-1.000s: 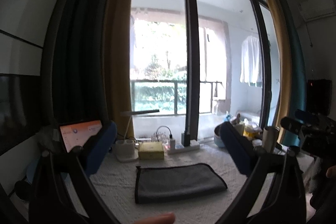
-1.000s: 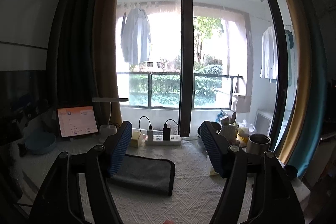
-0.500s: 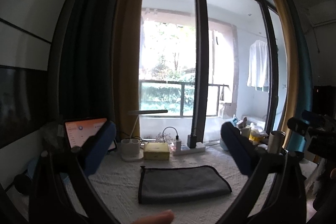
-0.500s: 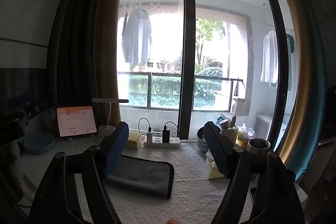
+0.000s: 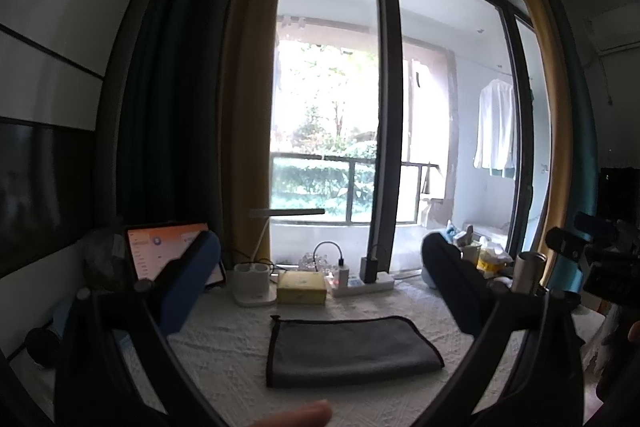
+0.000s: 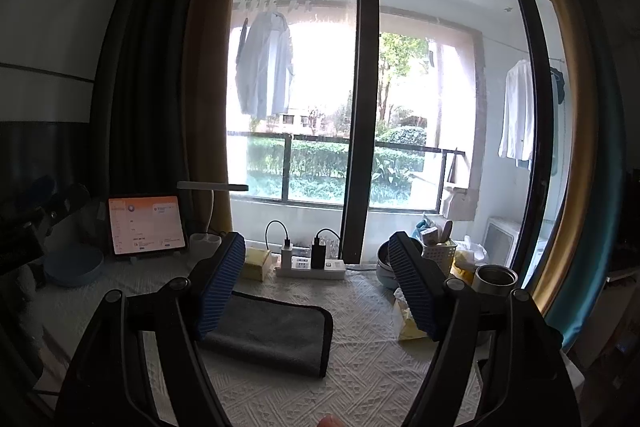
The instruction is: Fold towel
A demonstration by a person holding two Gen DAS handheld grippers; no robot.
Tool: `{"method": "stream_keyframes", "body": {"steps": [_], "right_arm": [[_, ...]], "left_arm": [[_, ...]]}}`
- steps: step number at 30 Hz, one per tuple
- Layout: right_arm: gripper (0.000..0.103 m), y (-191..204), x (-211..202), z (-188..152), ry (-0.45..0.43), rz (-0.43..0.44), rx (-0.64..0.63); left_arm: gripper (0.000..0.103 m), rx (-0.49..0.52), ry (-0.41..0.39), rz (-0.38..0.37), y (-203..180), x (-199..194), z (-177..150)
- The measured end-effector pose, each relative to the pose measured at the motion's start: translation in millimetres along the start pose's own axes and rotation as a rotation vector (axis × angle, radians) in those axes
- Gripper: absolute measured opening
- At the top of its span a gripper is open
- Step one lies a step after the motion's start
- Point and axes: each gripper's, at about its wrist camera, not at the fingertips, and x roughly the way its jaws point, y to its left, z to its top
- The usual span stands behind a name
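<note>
A dark grey towel (image 5: 348,349) lies folded and flat on the white textured table cover (image 5: 224,355); it also shows in the right wrist view (image 6: 276,333). My left gripper (image 5: 320,283) is open and empty, held above and in front of the towel, apart from it. My right gripper (image 6: 318,285) is open and empty, raised above the table; its left finger (image 6: 220,285) hides the towel's left end. Neither gripper touches the towel.
Along the window stand a tablet (image 6: 146,225), a white lamp base (image 5: 254,281), a yellow box (image 5: 301,287), a power strip (image 6: 310,267), bowls (image 6: 384,263), a basket (image 6: 438,251) and a metal cup (image 6: 494,279). A blue bowl (image 6: 74,265) sits left.
Both grippers have tilted up and pulled slightly back, so the towel sits lower in both views. The towel has not moved.
</note>
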Motion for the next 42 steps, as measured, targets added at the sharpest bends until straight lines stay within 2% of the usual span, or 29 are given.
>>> {"method": "stream_keyframes", "body": {"steps": [14, 42], "right_arm": [[0.077, -3.9, 4.1, -1.1, 0.015, -0.003, 0.008], [0.077, -6.2, 10.5, -6.2, 0.037, 0.006, 0.009]], "left_arm": [[0.102, 0.002, 0.042, 0.005, -0.6, 4.6, -2.3], [0.102, -0.003, 0.062, -0.007, -3.5, 7.9, -8.4]]}}
